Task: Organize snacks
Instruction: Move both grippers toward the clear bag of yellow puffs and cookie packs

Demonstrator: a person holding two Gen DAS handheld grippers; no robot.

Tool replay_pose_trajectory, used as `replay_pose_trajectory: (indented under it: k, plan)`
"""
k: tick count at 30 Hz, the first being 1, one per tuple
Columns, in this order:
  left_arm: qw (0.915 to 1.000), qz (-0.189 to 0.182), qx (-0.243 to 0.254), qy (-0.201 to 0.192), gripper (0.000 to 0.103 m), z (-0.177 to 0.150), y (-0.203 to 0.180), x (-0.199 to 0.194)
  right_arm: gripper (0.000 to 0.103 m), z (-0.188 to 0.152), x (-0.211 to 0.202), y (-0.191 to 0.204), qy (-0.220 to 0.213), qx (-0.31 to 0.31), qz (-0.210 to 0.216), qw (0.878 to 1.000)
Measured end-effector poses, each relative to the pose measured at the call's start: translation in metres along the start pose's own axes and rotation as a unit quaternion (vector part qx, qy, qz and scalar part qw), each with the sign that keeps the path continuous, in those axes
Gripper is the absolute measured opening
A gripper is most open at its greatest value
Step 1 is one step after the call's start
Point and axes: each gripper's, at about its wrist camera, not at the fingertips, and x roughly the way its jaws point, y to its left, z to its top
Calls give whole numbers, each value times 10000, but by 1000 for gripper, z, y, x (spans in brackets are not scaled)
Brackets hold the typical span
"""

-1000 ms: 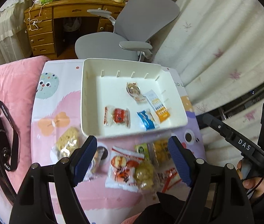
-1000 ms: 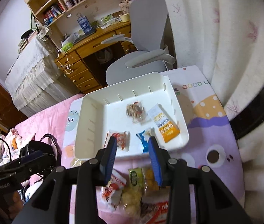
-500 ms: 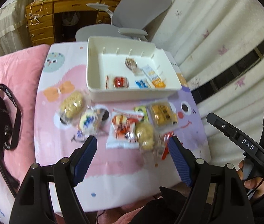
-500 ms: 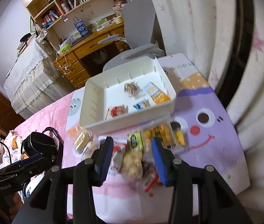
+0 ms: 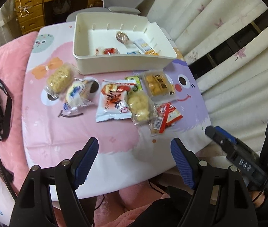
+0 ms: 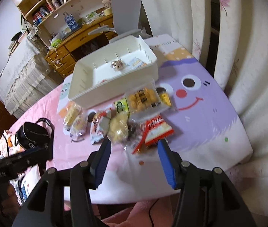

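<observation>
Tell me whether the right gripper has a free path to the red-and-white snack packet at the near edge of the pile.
Probably yes: the right gripper is open, and the red-and-white snack packet lies just ahead with nothing between.

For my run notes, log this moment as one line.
left claw: open, empty | right claw: open, empty | white bin: four snacks inside | loose snacks: on table, in front of bin
</observation>
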Motion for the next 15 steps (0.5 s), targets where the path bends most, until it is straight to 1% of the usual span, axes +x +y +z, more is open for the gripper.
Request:
replay_pose_trajectory:
  k: [6,8,10,15]
  plan:
    - [9993,-35,-142,337,77,0,-2,28,53,-19,7,-9,133,-383,-189,9990]
    - [9986,-34,-235,470,78,0,-3,40,56,-23,12,-12,199,-522,-236,9982]
    - [9979,-7,-316,560,78,0,-4,49,61,-24,17,-15,268,-640,-273,9972]
    - [9948,114,-698,734,78,7,-7,72,63,-20,37,-25,517,-973,-275,9935]
